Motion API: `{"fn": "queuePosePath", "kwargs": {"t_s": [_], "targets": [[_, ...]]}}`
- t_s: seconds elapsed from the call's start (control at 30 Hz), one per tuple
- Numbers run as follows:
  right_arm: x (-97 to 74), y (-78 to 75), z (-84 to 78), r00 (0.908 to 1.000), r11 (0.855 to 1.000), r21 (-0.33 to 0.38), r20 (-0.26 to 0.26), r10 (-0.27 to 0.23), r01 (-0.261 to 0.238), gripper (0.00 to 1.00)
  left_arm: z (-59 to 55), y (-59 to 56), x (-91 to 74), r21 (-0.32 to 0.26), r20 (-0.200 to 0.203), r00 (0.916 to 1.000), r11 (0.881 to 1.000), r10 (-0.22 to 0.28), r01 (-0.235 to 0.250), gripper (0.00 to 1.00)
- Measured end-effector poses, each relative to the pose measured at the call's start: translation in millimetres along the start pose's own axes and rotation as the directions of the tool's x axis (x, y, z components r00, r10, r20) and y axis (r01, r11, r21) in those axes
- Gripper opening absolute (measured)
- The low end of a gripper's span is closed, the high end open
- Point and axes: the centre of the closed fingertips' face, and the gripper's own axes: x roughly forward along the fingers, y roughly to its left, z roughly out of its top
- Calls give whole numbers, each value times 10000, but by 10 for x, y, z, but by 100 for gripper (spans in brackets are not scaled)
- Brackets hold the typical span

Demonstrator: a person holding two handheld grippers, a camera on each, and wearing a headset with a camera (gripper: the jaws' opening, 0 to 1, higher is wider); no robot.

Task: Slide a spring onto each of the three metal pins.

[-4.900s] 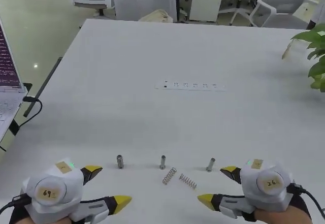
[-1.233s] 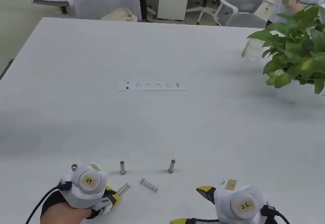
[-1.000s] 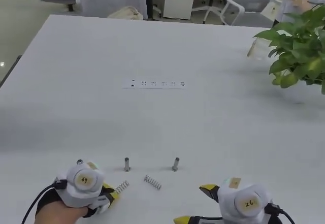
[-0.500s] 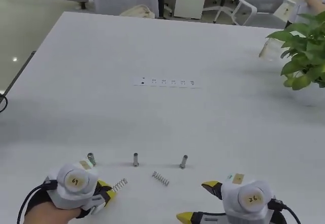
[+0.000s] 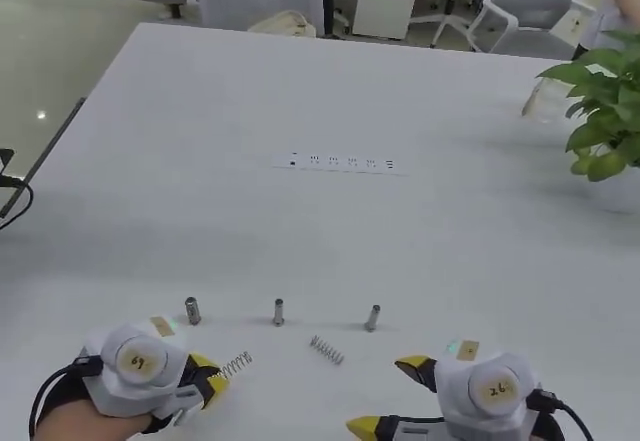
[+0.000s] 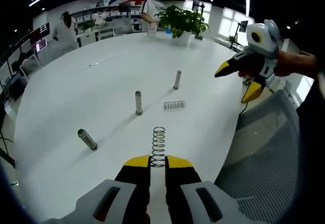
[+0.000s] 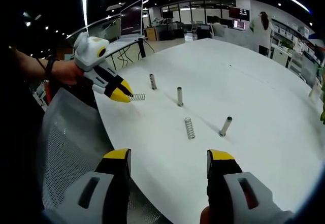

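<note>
The left gripper [image 5: 205, 381] sits at the table's [image 5: 300, 231] near edge, its jaws closed on one end of a spring [image 5: 235, 364] that points out over the top. Just beyond stands the left pin [image 5: 192, 311], which seems already to wear a spring, though the coils are small. The middle pin [image 5: 278, 311] is bare. A loose spring [image 5: 326, 350] lies flat between it and the bare right pin [image 5: 372, 317], apart from both. The right gripper [image 5: 388, 396] hangs at the near edge with jaws wide apart, holding nothing. Past the pins the top is bare up to a power strip [image 5: 340, 163]; a plant [image 5: 605, 111] stands far right.
</note>
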Motion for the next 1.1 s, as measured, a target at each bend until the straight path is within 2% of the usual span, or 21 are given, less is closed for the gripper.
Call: {"fn": "queuePosePath", "kwargs": {"t_s": [0.37,0.5,0.77,1.1], "targets": [[24,69,72,9996,9995,-150,125,269,-267,56,171,-105,-130,565,286,9993,9981,-251,235,3],[26,84,103,9990,9990,-189,199,399,-395,54,254,-176,-143,815,386,9984,9959,-422,390,3],[31,106,163,9976,9981,-138,338,602,-598,53,327,-266,-145,1221,373,9970,9905,-683,633,3],[65,205,263,9922,9927,-326,418,1177,-1164,51,463,-443,-176,1998,345,9922,9736,-1197,1105,3]]}}
